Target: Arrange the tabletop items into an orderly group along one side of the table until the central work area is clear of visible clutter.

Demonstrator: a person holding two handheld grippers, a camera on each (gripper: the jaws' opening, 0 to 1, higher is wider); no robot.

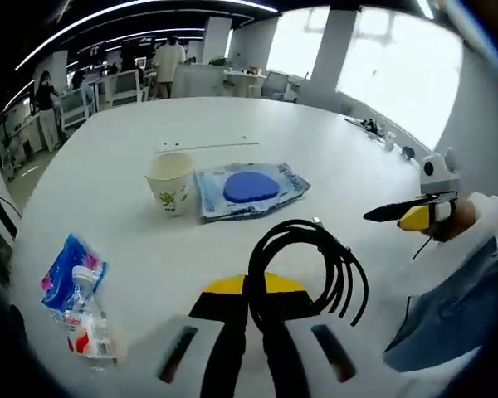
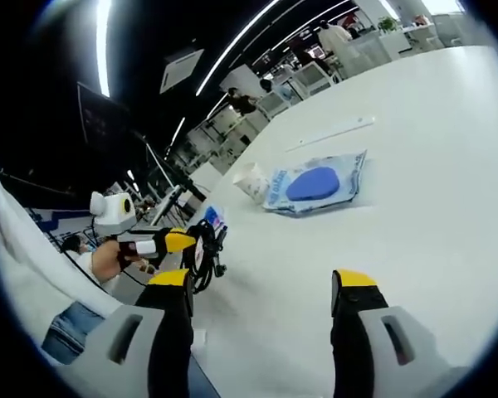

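Observation:
My left gripper (image 1: pixel 253 290) is shut on a coiled black cable (image 1: pixel 315 257), whose loops hang out to the right of the jaws just above the white table (image 1: pixel 232 116). Beyond it stand a paper cup (image 1: pixel 170 182) and a flat blue packet (image 1: pixel 251 189). A small bottle (image 1: pixel 87 319) and a blue wrapper (image 1: pixel 66 269) lie at the near left. My right gripper (image 2: pixel 264 286) is open over bare table with nothing between its fingers; it also comes in from the right as the right gripper (image 1: pixel 402 215). From that side I see the left gripper (image 2: pixel 170 242) with the cable (image 2: pixel 206 259), the cup (image 2: pixel 251 181) and the packet (image 2: pixel 315 184).
A thin white strip (image 1: pixel 207 147) lies behind the cup, also seen as the strip (image 2: pixel 330 133). Small dark items (image 1: pixel 372 126) sit near the table's far right edge. A person's hand and sleeve (image 1: pixel 481 215) hold the right gripper. People and desks stand far behind the table.

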